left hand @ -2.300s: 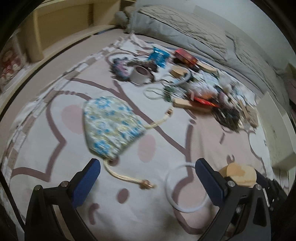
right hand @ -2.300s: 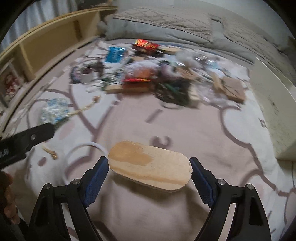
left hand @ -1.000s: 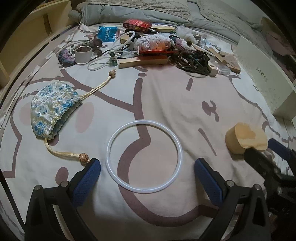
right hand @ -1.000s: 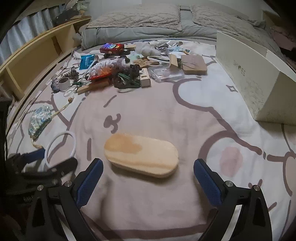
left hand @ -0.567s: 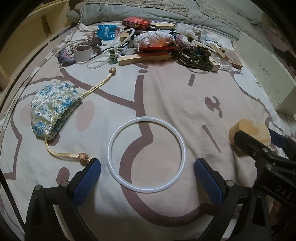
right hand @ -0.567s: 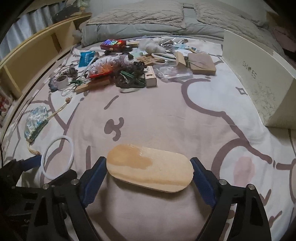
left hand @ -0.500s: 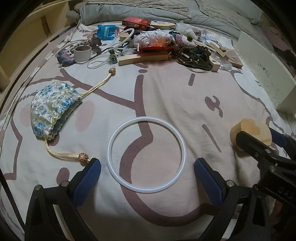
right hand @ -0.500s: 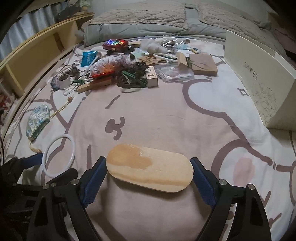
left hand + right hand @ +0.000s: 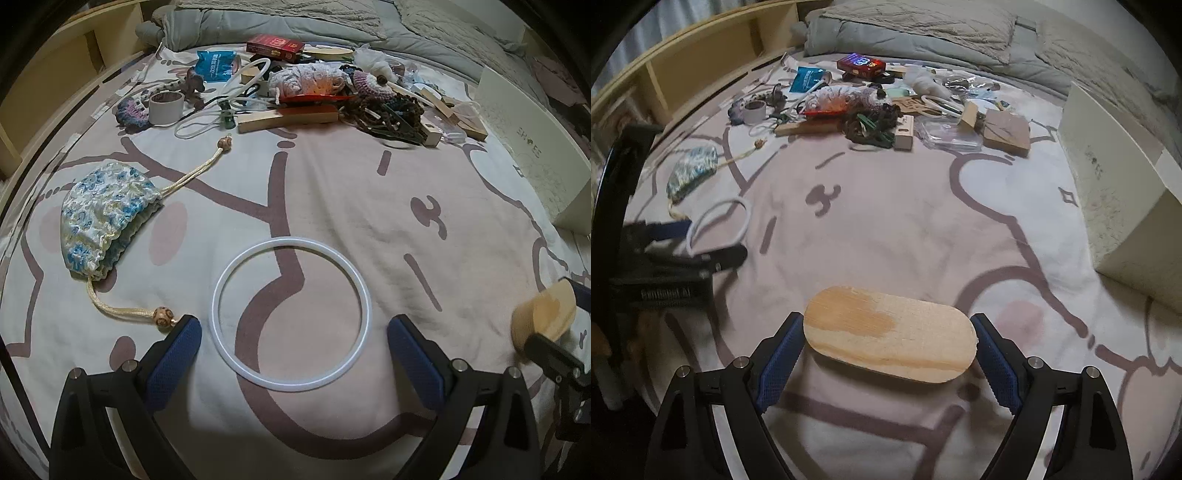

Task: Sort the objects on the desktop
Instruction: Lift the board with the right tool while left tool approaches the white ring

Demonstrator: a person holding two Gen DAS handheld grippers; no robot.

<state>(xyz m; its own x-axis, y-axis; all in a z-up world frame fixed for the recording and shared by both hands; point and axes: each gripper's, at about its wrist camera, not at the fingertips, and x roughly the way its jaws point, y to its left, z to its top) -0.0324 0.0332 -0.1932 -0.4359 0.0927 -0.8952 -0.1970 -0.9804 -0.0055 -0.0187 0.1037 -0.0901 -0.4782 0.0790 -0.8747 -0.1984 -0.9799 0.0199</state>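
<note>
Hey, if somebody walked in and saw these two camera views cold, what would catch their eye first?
Probably the oval wooden block, gripped end to end by the right gripper low in the right wrist view. Next, the white ring lying flat on the patterned blanket just ahead of the open left gripper, with a blue floral drawstring pouch to its left. Beyond them, a jumbled heap of small items stretches across the far side.

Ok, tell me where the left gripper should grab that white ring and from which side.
Take the white ring at its near rim, coming straight down, one finger inside the hoop and one outside. It is thin and lies flat on the blanket, so a sideways pinch would likely slip off. The left gripper is open, straddling it.
</note>
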